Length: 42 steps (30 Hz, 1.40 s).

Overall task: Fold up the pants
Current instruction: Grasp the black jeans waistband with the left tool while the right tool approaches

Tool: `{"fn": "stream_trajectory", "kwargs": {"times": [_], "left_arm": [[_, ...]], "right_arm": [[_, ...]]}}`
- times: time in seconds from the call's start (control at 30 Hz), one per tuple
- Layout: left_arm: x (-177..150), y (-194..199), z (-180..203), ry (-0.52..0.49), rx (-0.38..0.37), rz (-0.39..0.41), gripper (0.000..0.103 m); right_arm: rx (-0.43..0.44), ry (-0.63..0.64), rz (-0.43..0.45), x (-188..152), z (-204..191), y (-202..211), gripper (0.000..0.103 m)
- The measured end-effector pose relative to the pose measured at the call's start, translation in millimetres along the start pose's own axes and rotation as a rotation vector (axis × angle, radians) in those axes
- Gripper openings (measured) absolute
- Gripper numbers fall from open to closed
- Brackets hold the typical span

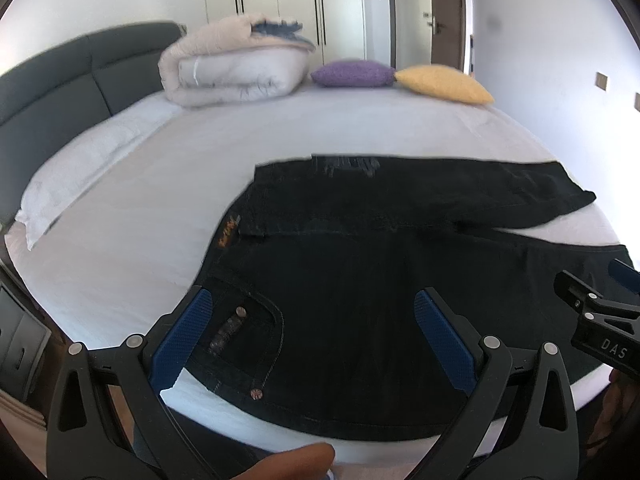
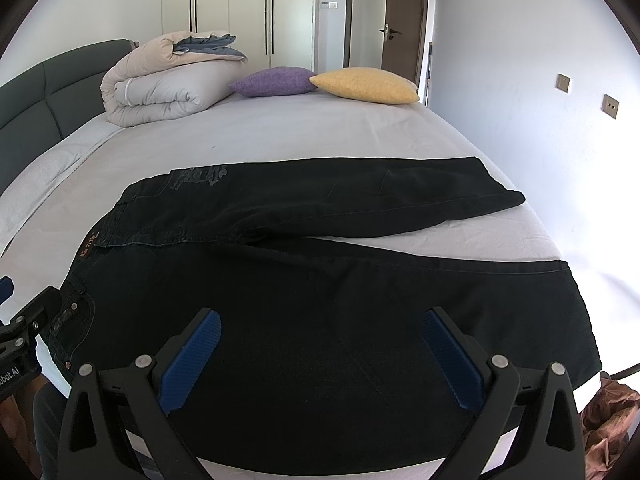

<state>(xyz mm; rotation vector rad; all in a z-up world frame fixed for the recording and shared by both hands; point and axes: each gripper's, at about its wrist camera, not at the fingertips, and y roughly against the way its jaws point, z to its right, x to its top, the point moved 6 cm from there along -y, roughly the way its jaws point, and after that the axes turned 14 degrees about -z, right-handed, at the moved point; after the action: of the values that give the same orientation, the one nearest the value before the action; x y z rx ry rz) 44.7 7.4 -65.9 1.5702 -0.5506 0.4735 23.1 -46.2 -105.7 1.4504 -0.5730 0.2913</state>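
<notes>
Black jeans (image 1: pixel 360 264) lie flat on the white bed (image 1: pixel 168 184), waist to the left, both legs stretched to the right and slightly apart. They also show in the right wrist view (image 2: pixel 320 280). My left gripper (image 1: pixel 312 304) is open and empty, hovering over the near waist and pocket corner. My right gripper (image 2: pixel 324 320) is open and empty over the near leg. The right gripper shows at the right edge of the left wrist view (image 1: pixel 600 308). The left gripper shows at the left edge of the right wrist view (image 2: pixel 24 328).
A folded duvet (image 2: pixel 168 76), a purple cushion (image 2: pixel 276 80) and a yellow cushion (image 2: pixel 368 84) sit at the bed's far side. A grey headboard (image 2: pixel 36 96) and white pillow (image 1: pixel 80 168) are on the left. A brown cloth (image 2: pixel 608 416) lies off the bed's right corner.
</notes>
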Motion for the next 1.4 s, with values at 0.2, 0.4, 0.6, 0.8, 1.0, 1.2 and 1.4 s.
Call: {"fn": "stream_trajectory", "kwargs": {"times": [0.2, 0.4, 0.6, 0.8, 1.0, 1.2, 1.4], "left_arm": [[4.5, 10.0, 4.4, -0.097, 0.123, 0.128, 0.103], [30.1, 7.7, 2.2, -0.231, 0.271, 0.227, 0.103], [71.7, -13.7, -15.4, -0.258, 0.196, 0.198, 0.103], [108.8, -58.5, -26.8, -0.253, 0.124, 0.092, 0.103], [181.5, -117.2, -6.5, -0.442, -0.055, 0.064, 0.103], [251.0, -204.2, -8.5, -0.467, -0.315, -0.15, 0.102], [278.5, -275.9, -4.9, -0.522, -0.409, -0.293, 0.097]], "right_arm": [[0.01, 0.004, -0.012, 2.1, 0.9, -5.9, 0.103], [0.023, 0.024, -0.011, 15.7, 2.9, -11.3, 0.103], [0.093, 0.087, 0.012, 47.0, 4.5, -17.8, 0.103], [0.208, 0.219, 0.033, 101.8, 7.4, -25.3, 0.103], [0.259, 0.411, 0.059, 148.2, 2.6, -42.3, 0.102], [0.276, 0.573, -0.012, 163.1, 2.4, -79.5, 0.075], [0.306, 0.642, -0.08, 165.1, 5.3, -112.5, 0.065]]}}
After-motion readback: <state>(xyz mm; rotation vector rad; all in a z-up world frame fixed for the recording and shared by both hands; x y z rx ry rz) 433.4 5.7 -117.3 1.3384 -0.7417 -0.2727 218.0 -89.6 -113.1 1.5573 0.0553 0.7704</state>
